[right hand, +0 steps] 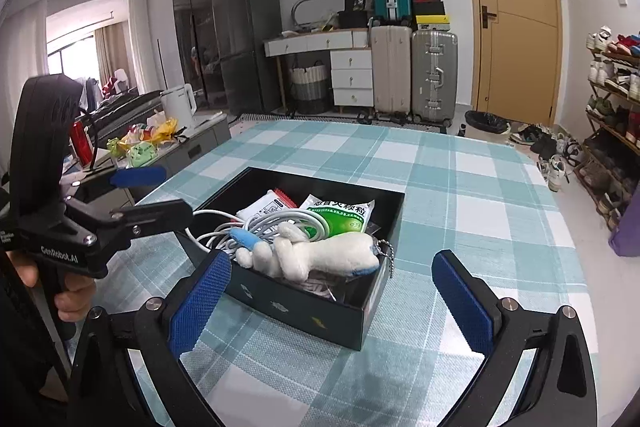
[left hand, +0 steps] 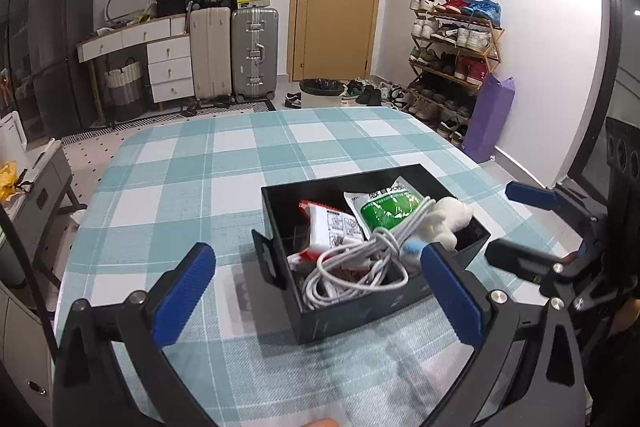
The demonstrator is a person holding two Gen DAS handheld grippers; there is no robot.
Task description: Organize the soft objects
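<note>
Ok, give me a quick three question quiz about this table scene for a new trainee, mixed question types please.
1. True or false: the plush toy lies inside the black box.
2. Multiple choice: what is coiled in the box beside the toy? A) a white cable B) a red scarf C) a metal chain
3. Short answer: is either tool, left tool or right tool, gripping anything?

Key: 1 true, it rests on top of the other contents. 2 A. 3 No, both are open and empty over the checked tablecloth.
</note>
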